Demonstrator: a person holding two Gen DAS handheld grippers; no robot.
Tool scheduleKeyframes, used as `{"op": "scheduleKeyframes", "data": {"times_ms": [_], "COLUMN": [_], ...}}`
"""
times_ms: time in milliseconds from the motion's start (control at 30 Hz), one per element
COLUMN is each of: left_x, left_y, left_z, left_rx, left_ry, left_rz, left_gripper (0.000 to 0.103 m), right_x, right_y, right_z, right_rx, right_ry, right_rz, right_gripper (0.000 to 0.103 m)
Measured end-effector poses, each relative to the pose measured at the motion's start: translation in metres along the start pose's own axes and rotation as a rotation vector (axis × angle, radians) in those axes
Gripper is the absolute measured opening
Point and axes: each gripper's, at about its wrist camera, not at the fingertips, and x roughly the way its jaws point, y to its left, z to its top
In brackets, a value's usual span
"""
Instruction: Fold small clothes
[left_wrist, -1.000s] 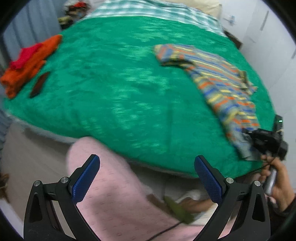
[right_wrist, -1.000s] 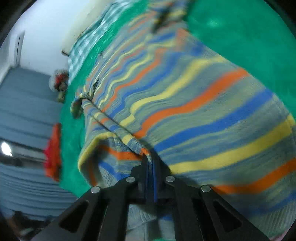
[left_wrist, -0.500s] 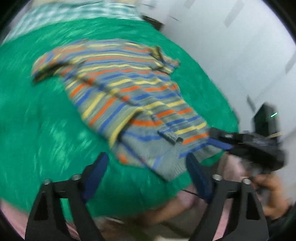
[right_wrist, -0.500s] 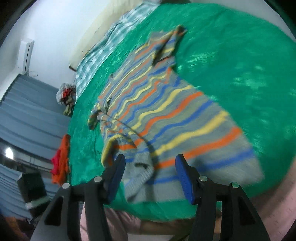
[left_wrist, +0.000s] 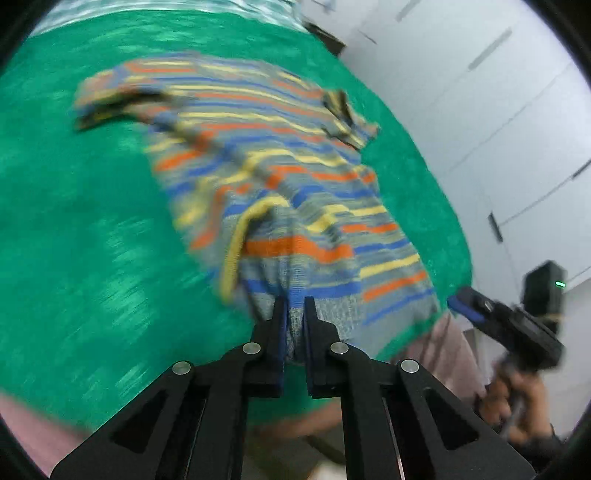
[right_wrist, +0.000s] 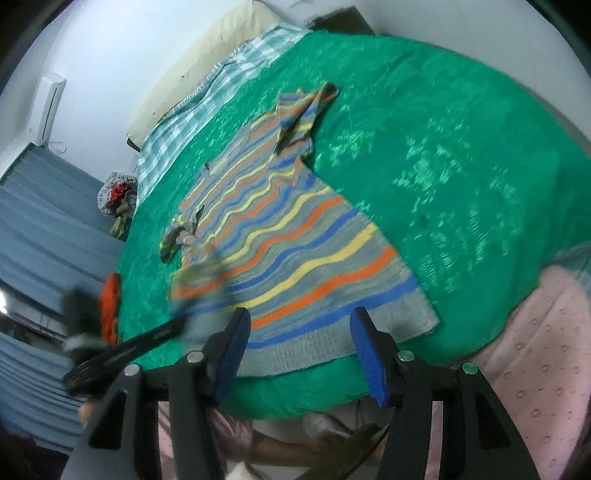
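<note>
Striped sweater (right_wrist: 295, 236) lies spread flat on the green blanket (right_wrist: 461, 155), its grey hem toward six o'clock at the bed's near edge and its sleeves up toward twelve. Left gripper (left_wrist: 294, 314) has its jaws pressed together on a pinch of that hem at the sweater's near left corner, where the knit bunches and a yellow-edged fold lifts (this corner is blurred in both views). Right gripper (right_wrist: 299, 350) hangs above the hem with its blue-padded fingers (right_wrist: 365, 350) spread and nothing between them. At nine o'clock in the right wrist view an orange garment (right_wrist: 110, 306) lies on the blanket.
</note>
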Motion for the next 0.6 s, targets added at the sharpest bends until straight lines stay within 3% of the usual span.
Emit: {"op": "scheduleKeyframes", "data": {"times_ms": [67,233,367,400,433,467,533,600], "left_x": [-0.031,-0.051,-0.057,-0.06,-0.061,-0.062,-0.057,-0.038], "left_y": [0.031,0.09,0.104,0.106,0.108,0.109,0.11,0.105], "left_z": [-0.018,-0.049,-0.069,-0.07,-0.07,-0.069,-0.063,-0.053], "left_rx": [-0.07,-0.21,-0.268,-0.28,-0.294,-0.301,-0.298,-0.281], "left_ry": [0.009,0.041,0.05,0.04,0.022,-0.008,-0.038,0.0], "left_rz": [0.034,0.187,0.216,0.205,0.191,0.186,0.174,0.13], "left_gripper": [0.006,0.004,0.008,0.023,0.046,0.054,0.059,0.059], "right_x": [0.0,0.015,0.015,0.013,0.01,0.008,0.005,0.008], "right_y": [-0.003,-0.012,-0.01,-0.01,-0.011,-0.013,-0.023,-0.041], "right_z": [0.0,0.0,0.007,0.009,0.013,0.016,0.025,0.033], "right_rx": [-0.002,0.036,0.006,-0.008,-0.023,-0.032,-0.035,-0.01], "right_ry": [0.003,0.054,0.066,0.069,0.076,0.085,0.12,0.169], "right_rz": [-0.007,-0.006,-0.038,-0.048,-0.063,-0.074,-0.094,-0.106], "right_gripper": [0.056,0.056,0.056,0.057,0.058,0.064,0.07,0.07]}}
